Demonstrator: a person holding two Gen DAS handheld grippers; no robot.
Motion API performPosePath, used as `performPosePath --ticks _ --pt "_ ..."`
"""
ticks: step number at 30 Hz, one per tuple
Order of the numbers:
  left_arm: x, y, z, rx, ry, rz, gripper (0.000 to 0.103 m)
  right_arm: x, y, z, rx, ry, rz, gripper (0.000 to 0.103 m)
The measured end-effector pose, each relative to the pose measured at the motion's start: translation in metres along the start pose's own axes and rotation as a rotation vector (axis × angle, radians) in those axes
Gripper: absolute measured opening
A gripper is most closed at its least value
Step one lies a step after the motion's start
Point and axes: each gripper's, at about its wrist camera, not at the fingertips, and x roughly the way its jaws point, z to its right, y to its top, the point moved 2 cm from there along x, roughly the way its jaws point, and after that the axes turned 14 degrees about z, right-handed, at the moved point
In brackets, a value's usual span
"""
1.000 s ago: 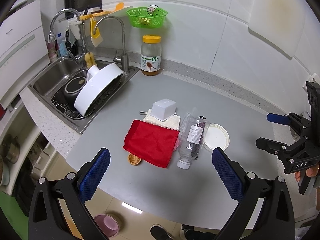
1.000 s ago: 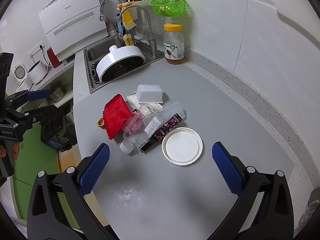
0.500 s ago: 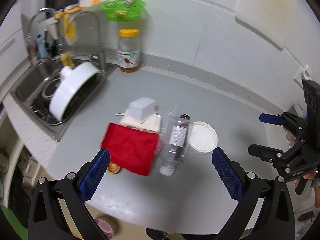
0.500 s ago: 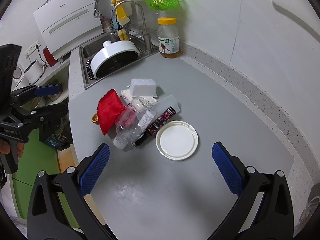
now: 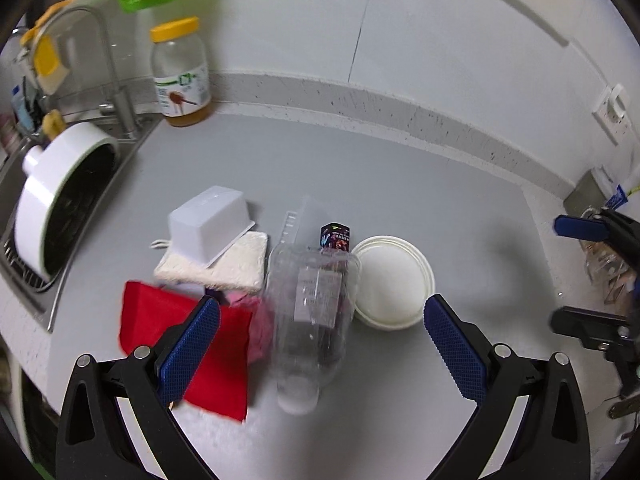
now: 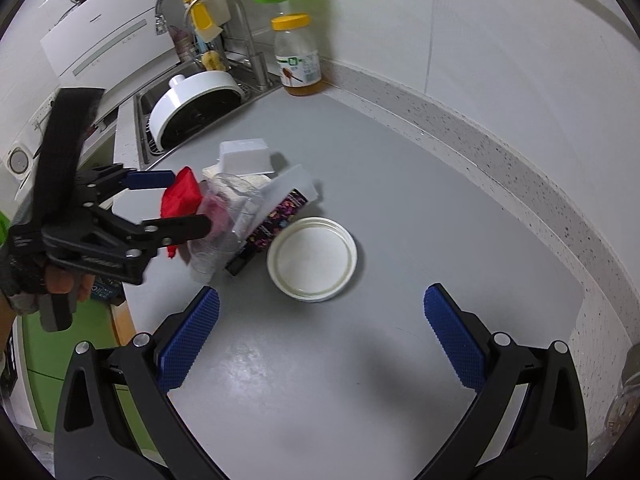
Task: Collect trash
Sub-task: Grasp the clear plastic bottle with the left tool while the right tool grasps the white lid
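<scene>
Left tool (image 5: pixel 322 346) open, closing in over bottle (image 5: pixel 310 316) since a second ago | right tool (image 6: pixel 320 334) open, hovering beside lid (image 6: pixel 312 258) | collecting just starting

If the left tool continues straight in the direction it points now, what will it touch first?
Most likely the clear plastic bottle, which lies on the counter between the open left tool's fingers and nearest to them. The red cloth lies under the left finger, so it could touch first; depth is unclear.
</scene>
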Motion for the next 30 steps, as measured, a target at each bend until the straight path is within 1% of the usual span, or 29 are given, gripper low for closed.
performPosePath --ticks 3,5,6,7,8,9,14,22,25,30 --pt "0.018 -0.001 0.0 0.009 0.003 -0.033 0.097 0.003 0.0 0.008 0.013 -0.005 -0.006 0.1" --pt "0.028 -0.003 -0.001 0.007 -0.005 -0.056 0.09 0.005 -0.001 0.011 0.019 -0.007 -0.007 0.1" --pt "0.031 -0.004 -0.001 0.006 -0.002 -0.064 0.081 0.006 -0.001 0.013 0.023 -0.007 -0.009 0.1" --pt "0.035 -0.005 -0.002 0.004 -0.003 -0.075 0.069 0.007 -0.001 0.014 0.025 -0.007 -0.011 0.1" --pt "0.039 -0.005 -0.003 0.002 -0.004 -0.087 0.064 0.008 -0.001 0.015 0.027 -0.007 -0.013 0.1" --pt "0.041 -0.006 -0.004 0.003 0.002 -0.095 0.061 0.01 -0.001 0.015 0.028 -0.005 -0.016 0.1" --pt "0.039 0.0 -0.005 -0.007 -0.001 -0.079 0.06 0.018 -0.001 0.015 0.027 0.004 -0.029 0.1" --pt "-0.002 0.018 -0.006 -0.053 -0.005 -0.014 0.058 0.043 -0.002 0.003 -0.006 0.033 -0.051 0.1" --pt "-0.022 0.023 -0.008 -0.066 0.002 0.017 0.058 0.061 -0.005 -0.004 -0.04 0.039 -0.071 0.1" --pt "-0.051 0.027 -0.013 -0.094 0.017 0.063 0.057 0.099 -0.015 -0.009 -0.084 0.035 -0.131 0.1"
